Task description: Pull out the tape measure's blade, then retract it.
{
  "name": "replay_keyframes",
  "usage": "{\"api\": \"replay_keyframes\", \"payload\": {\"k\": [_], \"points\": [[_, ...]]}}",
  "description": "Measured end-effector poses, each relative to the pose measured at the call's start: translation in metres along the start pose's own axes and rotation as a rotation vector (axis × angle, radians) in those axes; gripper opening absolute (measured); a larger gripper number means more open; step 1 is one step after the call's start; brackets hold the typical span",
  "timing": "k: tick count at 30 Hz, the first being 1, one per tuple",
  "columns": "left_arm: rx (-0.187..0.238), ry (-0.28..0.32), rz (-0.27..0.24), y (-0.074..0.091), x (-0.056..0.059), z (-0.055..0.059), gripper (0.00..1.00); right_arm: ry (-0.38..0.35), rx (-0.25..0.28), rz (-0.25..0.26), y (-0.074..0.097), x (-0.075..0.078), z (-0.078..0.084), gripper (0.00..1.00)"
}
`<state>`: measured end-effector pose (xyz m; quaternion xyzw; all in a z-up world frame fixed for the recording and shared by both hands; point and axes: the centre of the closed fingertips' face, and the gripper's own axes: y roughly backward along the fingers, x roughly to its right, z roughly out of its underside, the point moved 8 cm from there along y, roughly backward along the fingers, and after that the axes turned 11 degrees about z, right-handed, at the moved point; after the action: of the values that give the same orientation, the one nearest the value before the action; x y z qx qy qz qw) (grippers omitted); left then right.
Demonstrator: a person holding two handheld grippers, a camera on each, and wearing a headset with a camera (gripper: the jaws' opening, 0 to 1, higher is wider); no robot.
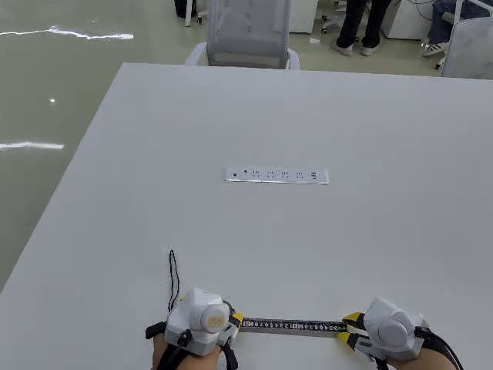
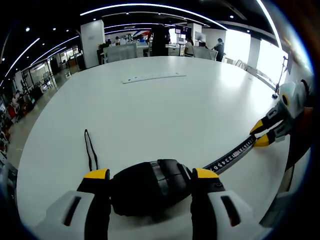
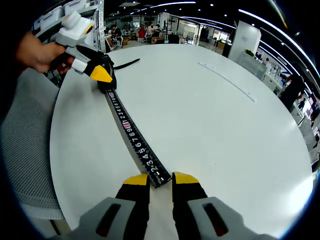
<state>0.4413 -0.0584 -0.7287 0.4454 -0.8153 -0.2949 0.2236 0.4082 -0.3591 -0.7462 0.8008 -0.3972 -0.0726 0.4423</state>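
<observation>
- My right gripper [image 3: 161, 181] rises from the bottom, and I see its yellow-tipped jaws pinched on the end of the blade [image 3: 132, 137].
- The blade lies flat on the white table [image 3: 210, 125], numbers up, running toward the upper left.
- There the left gripper [image 3: 100, 71], held in a hand [image 3: 37, 52], clamps the black tape measure case [image 3: 108, 64], with the lanyard [image 3: 126, 63] lying beside it.
- A power strip [image 3: 227, 77] lies well apart.

Bright overhead strip lights [image 2: 150, 7]; glare streaks the glossy green-grey floor [image 1: 46, 85]; smooth white worktop [image 1: 308, 116] barely shadowed; fisheye edges bend.

White grippers [image 2: 151, 175] [image 3: 161, 179], yellow-tipped black jaws
</observation>
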Motion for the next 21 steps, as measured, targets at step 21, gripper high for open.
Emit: {"api": "replay_keyframes", "payload": {"k": [21], "points": [[0.005, -0.006, 0.018, 0.0005, -0.0010, -0.0002, 0.61, 0.017, -0.005, -0.021, -0.0031, -0.0026, -0.0030, 0.15]]}}
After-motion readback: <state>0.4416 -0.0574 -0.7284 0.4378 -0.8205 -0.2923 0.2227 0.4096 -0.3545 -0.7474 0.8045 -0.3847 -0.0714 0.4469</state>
